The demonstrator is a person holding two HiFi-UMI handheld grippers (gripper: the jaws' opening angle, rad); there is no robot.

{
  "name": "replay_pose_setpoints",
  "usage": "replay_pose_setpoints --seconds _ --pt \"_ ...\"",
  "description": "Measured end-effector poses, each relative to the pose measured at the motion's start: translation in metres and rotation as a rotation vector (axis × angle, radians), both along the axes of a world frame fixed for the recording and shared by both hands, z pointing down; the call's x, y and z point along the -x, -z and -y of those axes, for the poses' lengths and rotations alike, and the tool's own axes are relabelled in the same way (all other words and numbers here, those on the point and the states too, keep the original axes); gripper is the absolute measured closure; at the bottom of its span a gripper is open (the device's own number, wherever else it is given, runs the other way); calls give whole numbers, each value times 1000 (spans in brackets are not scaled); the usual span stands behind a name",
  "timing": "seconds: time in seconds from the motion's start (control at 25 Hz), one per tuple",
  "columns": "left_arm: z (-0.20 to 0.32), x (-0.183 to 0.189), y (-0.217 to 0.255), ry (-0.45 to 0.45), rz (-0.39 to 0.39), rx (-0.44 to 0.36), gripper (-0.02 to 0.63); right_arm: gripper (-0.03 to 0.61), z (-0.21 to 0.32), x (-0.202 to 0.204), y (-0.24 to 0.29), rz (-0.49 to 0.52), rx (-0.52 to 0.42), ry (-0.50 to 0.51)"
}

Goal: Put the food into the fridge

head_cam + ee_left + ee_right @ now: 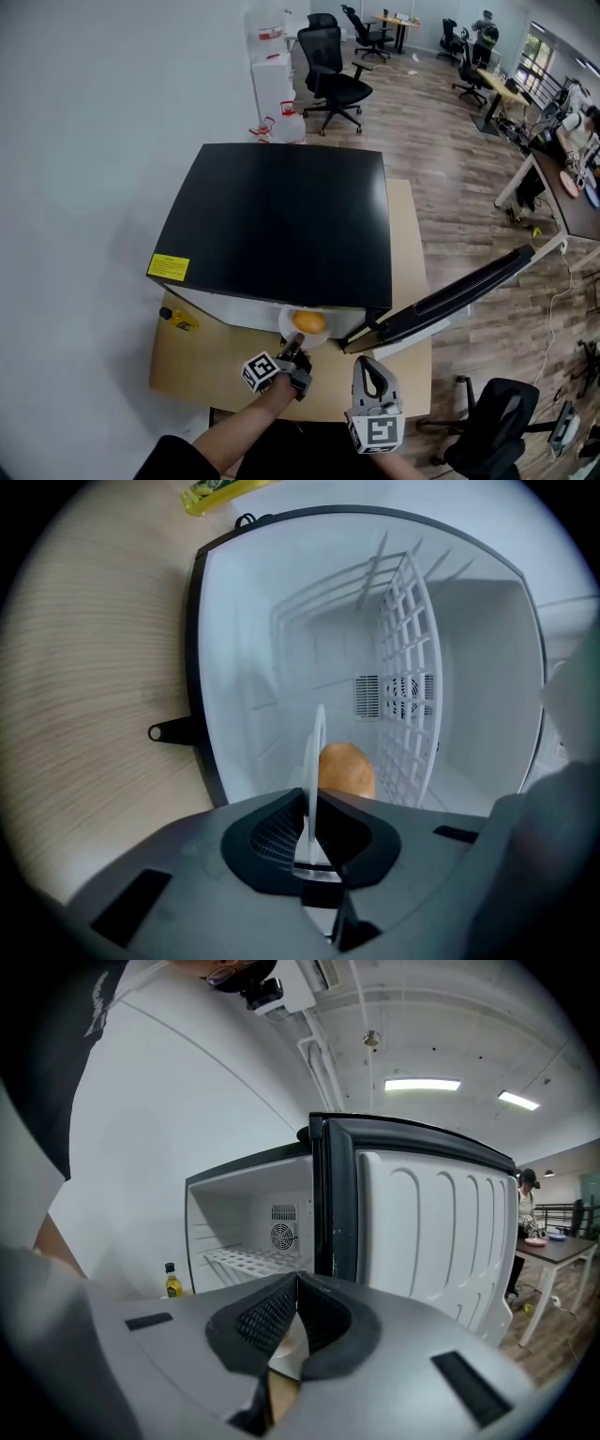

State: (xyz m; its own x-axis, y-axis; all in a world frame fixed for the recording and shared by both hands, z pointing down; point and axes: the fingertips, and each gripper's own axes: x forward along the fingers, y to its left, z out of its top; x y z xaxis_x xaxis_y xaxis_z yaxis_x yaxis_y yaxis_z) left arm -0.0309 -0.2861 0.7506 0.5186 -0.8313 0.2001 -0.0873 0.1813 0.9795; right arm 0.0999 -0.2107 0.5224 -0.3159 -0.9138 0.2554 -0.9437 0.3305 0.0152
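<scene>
I hold the left tongs (292,349) closed on the near rim of a thin round white plate (302,330). In the left gripper view the two black jaws of the left tongs (310,810) press on the plate (316,752) from both sides, and I see the plate edge-on as a thin white line. A round orange-brown piece of food (309,322) lies on this plate. In the head view the plate with the food is at 6 o'clock of the small white fridge with a flat black top (281,225), at the open mouth and partly under the black top. I cannot tell if it already rests on something inside.

In the left gripper view the food (347,771) sits at 3 o'clock of the plate line. Behind it are the white inner walls, a white wire shelf (410,639) and a small vent grille (398,697) on the back wall.

The right tongs (367,367) are at 4 o'clock of the plate, apart from it. In the right gripper view their jaws (296,1277) are closed tip to tip and hold nothing.

The fridge door with a black edge and white inner side (459,295) stands open at 4 o'clock of the fridge. A small bottle of yellow oil (178,319) stands at 8 o'clock of the fridge on the light wooden table (187,370).
</scene>
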Motion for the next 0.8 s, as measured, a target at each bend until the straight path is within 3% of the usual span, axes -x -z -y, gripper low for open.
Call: replay_pose_setpoints --seconds 0.16,0.36,0.8 --pt "6 -8 -8 -8 -10 19 586 518 -5 -1 -4 2 10 -3" --pt "20 -14 -12 -23 28 -50 586 518 -15 -5 6 13 -8 -22" --pt "49 -18 -44 4 -30 -15 584 518 -27 -17 3 -5 -3 -58"
